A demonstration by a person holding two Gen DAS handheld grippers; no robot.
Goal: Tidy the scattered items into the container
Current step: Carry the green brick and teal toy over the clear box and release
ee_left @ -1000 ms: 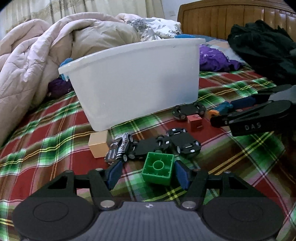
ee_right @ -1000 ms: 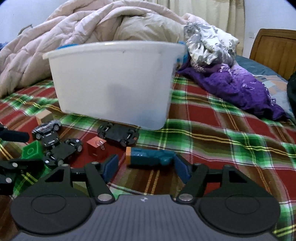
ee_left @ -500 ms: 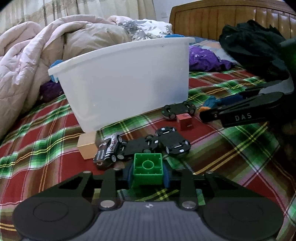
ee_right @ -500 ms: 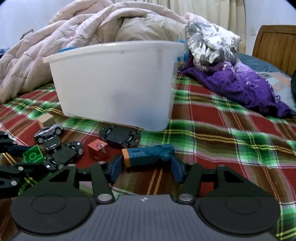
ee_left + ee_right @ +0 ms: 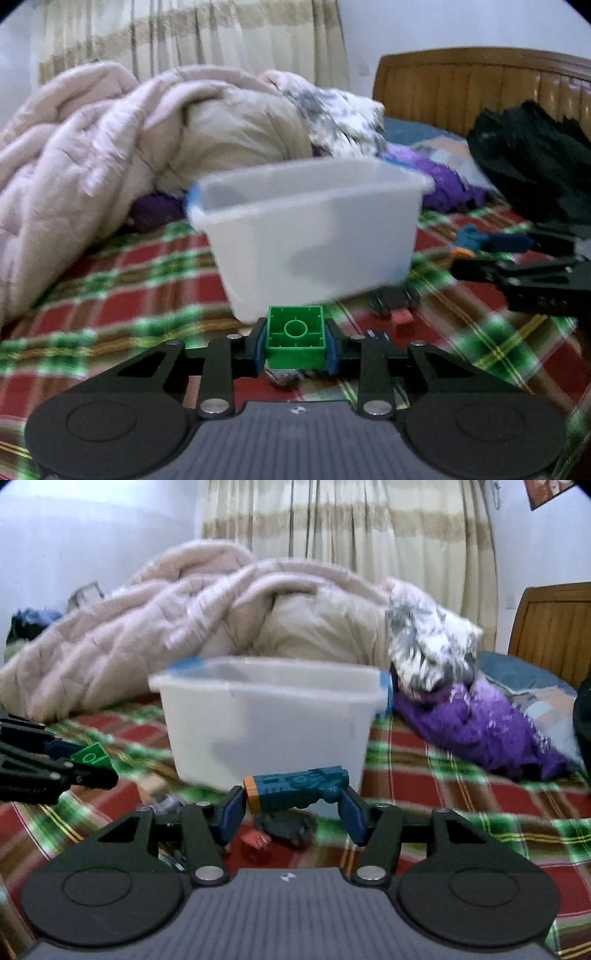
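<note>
My left gripper point(image 5: 295, 341) is shut on a green building block point(image 5: 295, 336) and holds it above the bed, in front of the white plastic tub point(image 5: 314, 236). My right gripper point(image 5: 293, 805) is shut on a teal toy with an orange end point(image 5: 297, 788), held crosswise and lifted, in front of the same tub point(image 5: 266, 723). The right gripper with its teal toy shows at the right of the left wrist view point(image 5: 517, 266). The left gripper with the green block shows at the left of the right wrist view point(image 5: 90, 757). Black toy cars point(image 5: 393, 299) and a red block point(image 5: 402, 317) lie on the bedspread below.
The bed has a red and green plaid cover point(image 5: 122, 291). A pink quilt point(image 5: 92, 155) is heaped behind the tub. Purple cloth point(image 5: 480, 727), a patterned pillow point(image 5: 428, 642), black clothing point(image 5: 532, 158) and a wooden headboard point(image 5: 480, 85) stand at the right.
Both grippers closed on their toys and rose from the bedspread. The tub now sits lower and farther in both views, and its rim and inside show.
</note>
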